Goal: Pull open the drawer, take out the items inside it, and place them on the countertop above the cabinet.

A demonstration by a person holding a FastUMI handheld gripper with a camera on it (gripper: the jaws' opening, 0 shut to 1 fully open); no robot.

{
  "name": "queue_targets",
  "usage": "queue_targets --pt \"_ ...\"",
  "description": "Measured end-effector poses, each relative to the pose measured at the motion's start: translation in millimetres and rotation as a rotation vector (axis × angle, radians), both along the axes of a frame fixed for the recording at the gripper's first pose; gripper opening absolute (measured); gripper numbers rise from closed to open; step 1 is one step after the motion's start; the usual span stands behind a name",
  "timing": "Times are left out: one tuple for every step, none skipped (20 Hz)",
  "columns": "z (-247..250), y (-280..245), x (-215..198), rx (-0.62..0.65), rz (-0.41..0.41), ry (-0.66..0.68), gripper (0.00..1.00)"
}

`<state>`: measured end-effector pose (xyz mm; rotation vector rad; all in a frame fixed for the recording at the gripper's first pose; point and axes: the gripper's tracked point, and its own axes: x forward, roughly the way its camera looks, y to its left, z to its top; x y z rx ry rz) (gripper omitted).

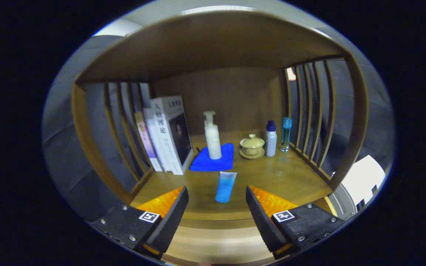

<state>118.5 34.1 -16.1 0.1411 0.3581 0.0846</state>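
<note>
Tube lies flat on the counter just ahead of the released, empty tongs, so a placing step looks done and the next move likely calls for going back down to the drawer; beyond stand pump bottle on cloth, lidded cup, two bottles, books.

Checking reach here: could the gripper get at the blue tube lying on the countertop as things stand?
Probably yes. The gripper is open and the blue tube lies just ahead between its fingers, nothing between them on the countertop.
</note>
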Motion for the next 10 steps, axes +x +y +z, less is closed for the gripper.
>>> queue_targets --pt "9.0 1.9 -14.5 0.011 0.01 -0.054 0.96" --pt "14.0 1.0 -32.9 0.014 0.015 -0.095 0.96" --pt "16.6 2.0 -50.5 0.01 0.023 -0.127 0.96" --pt "18.3 2.6 -67.9 0.005 0.03 -0.156 0.96" --pt "19.3 2.1 -84.0 -0.005 0.03 -0.179 0.96" --pt "18.9 1.4 -100.9 -0.013 0.031 -0.202 0.96" --pt "17.8 1.7 -114.8 -0.027 0.03 -0.225 0.96" --pt "17.4 0.7 -133.2 -0.035 0.028 -0.243 0.96" --pt "12.4 0.5 -145.7 -0.042 0.024 -0.261 0.96" --pt "6.6 0.6 -161.3 -0.043 0.023 -0.274 0.96"
